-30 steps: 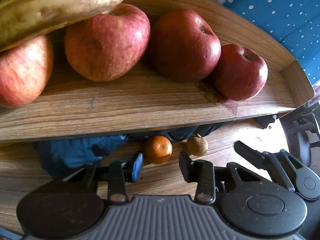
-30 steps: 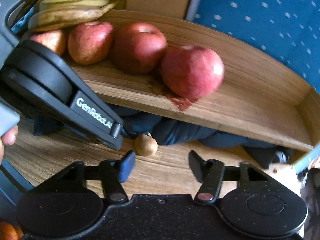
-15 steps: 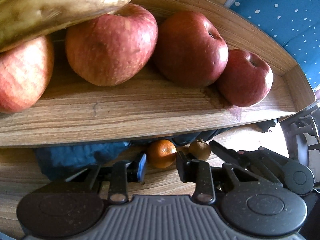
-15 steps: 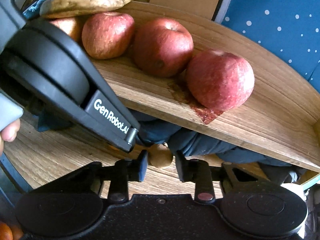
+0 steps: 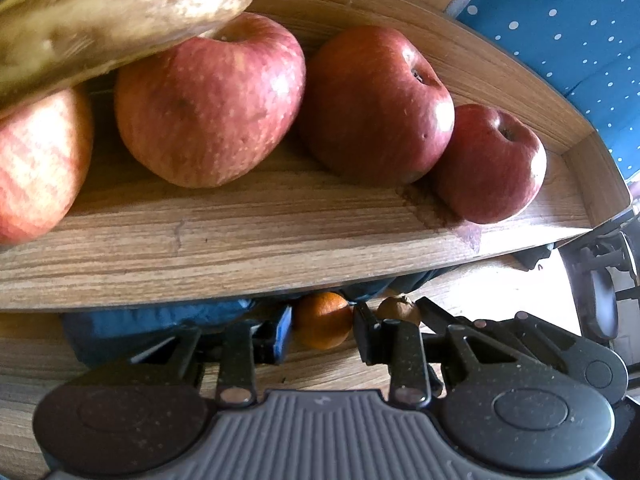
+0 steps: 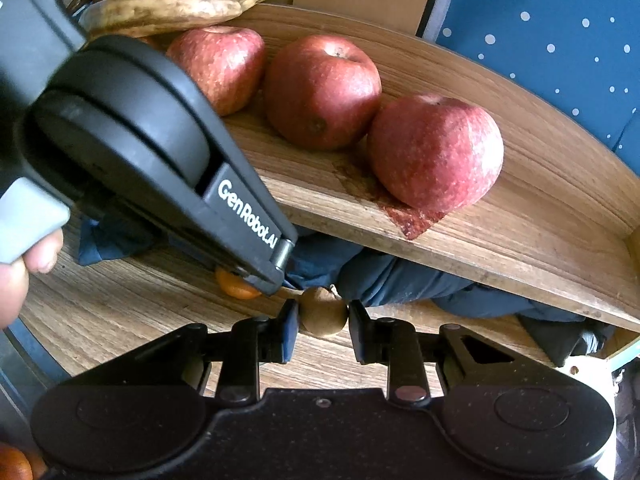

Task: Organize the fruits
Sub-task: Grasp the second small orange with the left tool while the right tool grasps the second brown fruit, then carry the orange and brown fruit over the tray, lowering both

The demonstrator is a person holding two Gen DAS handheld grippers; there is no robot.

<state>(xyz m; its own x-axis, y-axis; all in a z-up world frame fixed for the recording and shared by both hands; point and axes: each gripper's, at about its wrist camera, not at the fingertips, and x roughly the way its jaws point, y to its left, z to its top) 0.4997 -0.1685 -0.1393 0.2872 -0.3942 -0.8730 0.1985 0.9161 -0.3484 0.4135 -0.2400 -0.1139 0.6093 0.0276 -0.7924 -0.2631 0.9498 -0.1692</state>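
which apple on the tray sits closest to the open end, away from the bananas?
The dark red apple at the far right of the row on the wooden tray. The other three sit between it and the bananas.

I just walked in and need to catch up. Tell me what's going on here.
A person is sorting fruit with a handheld gripper in each hand. The left gripper has closed around a small orange on the wooden table, and the right gripper around a small brown fruit beside it. Neither fruit looks lifted. Above them, a wooden tray holds red apples and bananas.
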